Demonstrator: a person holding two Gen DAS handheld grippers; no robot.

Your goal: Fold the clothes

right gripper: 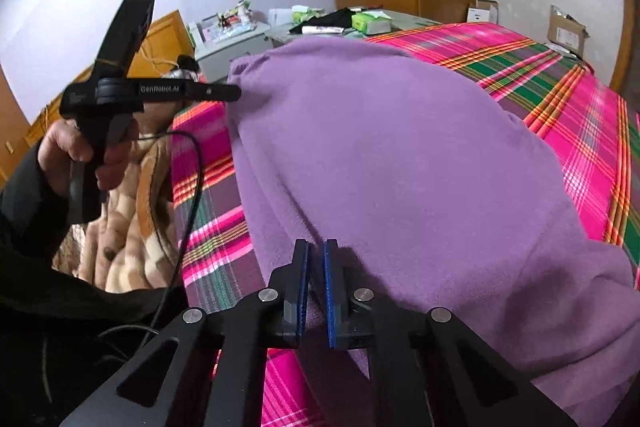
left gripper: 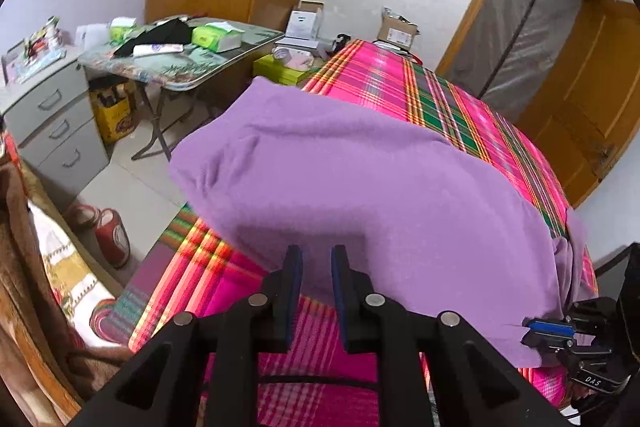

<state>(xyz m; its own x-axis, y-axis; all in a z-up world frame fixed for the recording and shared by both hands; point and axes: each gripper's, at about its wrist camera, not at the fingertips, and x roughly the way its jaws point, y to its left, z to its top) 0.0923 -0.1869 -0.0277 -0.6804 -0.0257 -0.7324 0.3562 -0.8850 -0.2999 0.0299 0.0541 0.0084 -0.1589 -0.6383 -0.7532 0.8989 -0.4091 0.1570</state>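
Observation:
A purple fleece garment (left gripper: 360, 179) lies spread over the bed's pink and green plaid sheet (left gripper: 460, 99). My left gripper (left gripper: 317, 253) hovers at the garment's near edge, and its blue pads stand apart with nothing pinched between them. The right wrist view shows it side-on, the left gripper (right gripper: 236, 93) tip meeting the garment's left corner, held by a hand (right gripper: 80, 155). My right gripper (right gripper: 315, 247) is nearly closed, with a fold of the purple garment (right gripper: 400, 167) clamped between its pads. In the left wrist view the right gripper (left gripper: 532, 331) bites the garment's right edge.
Left of the bed are a folding table (left gripper: 180, 63) with tissue packs, a grey drawer cabinet (left gripper: 52, 115) and red slippers (left gripper: 108, 231) on the floor. Cardboard boxes (left gripper: 396, 27) sit beyond the bed. A brown blanket (right gripper: 128, 227) and a black cable (right gripper: 192, 195) lie at the bed's left.

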